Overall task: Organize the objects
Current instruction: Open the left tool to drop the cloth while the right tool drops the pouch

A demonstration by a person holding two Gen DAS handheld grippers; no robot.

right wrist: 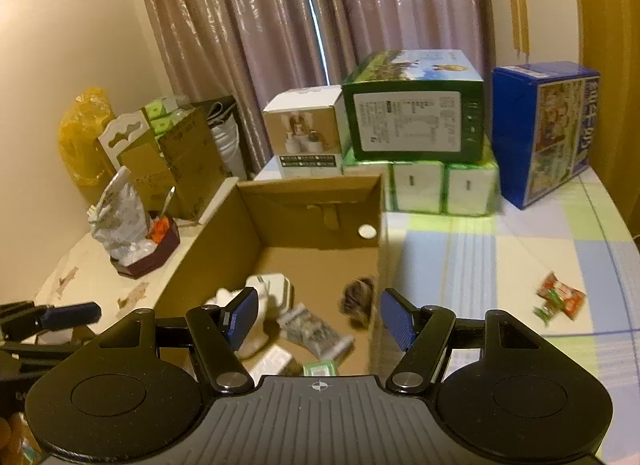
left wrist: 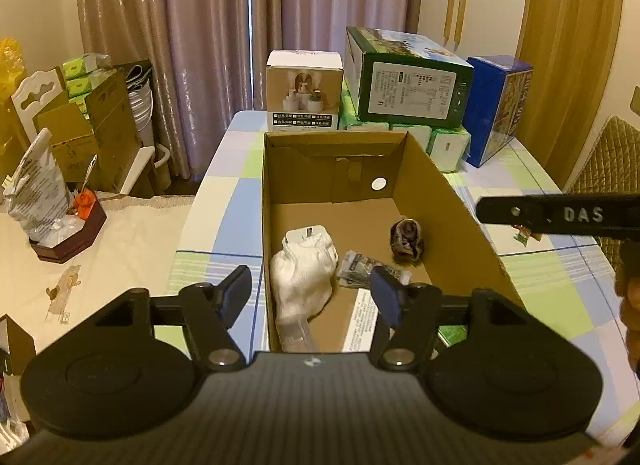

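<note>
Right wrist view: both claws empty over the cardboard box (right wrist: 280, 261), 1 snack packet (right wrist: 560, 299) left out on the bench (right wrist: 500, 265).
Right claw (right wrist: 316, 317) and left claw (left wrist: 310, 297) are spread; white cloth (left wrist: 304, 277), dark bundle (left wrist: 408, 239) already lie boxed, so the likely next move: swing right, pinch the packet.

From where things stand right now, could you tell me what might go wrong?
1. The red snack packet lies alone on the tablecloth, outside the cardboard box; it may be overlooked.
2. Both grippers, left and right, hover open near the box; they might collide or nudge its wall.
3. The right view is blurred, so a grasp could miss.
</note>
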